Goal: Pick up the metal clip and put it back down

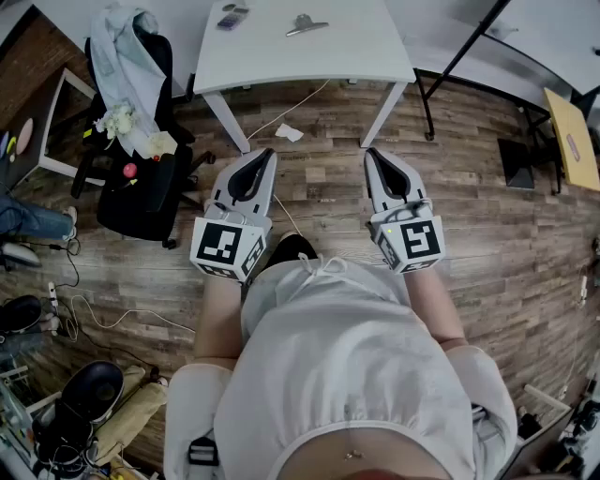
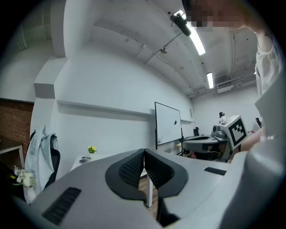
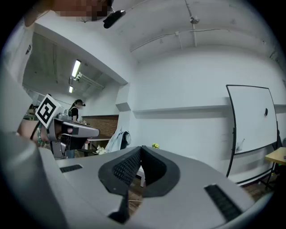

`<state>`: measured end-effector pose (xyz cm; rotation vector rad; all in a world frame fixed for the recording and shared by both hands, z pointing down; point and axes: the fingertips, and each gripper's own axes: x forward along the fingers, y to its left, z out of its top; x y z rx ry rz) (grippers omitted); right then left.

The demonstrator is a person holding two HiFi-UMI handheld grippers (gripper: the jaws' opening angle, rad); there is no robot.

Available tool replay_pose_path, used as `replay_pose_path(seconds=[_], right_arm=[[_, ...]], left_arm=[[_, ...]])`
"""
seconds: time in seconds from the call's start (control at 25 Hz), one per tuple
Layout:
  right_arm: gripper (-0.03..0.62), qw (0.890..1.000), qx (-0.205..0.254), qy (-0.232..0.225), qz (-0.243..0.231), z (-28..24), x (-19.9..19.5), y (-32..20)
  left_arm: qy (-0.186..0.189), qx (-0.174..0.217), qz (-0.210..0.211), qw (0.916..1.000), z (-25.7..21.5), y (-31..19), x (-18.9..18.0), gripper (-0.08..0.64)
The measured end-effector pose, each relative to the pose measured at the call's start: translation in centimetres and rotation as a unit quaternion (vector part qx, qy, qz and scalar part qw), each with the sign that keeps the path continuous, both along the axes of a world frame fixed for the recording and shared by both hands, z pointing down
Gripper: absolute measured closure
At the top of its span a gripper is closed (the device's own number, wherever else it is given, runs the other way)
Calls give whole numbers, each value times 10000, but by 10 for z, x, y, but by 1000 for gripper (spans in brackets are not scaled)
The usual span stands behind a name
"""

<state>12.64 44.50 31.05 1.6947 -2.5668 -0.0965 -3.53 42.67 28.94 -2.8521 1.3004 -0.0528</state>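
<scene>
Right now my left claw [image 1: 265,153] and my right claw [image 1: 373,153] are both pressed together with nothing between the pads. I hold them low over the wooden floor [image 1: 328,187], tips pointing towards the white tabletop [image 1: 281,58]. The metal clip [image 1: 307,25] lies on that tabletop, well ahead of both claws and roughly between their two lines, so neither is clearly nearer. Its long axis runs mostly across my view, tilted slightly. I judge that either claw must reach forward and open before closing across the clip.
</scene>
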Motion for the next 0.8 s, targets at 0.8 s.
replay_pose_path(seconds=[0.8], right_arm=[[395,9993,-305,-132,-160,15,2,-18]], left_arm=[[104,-252,-52,9996,13,-15,7,541]])
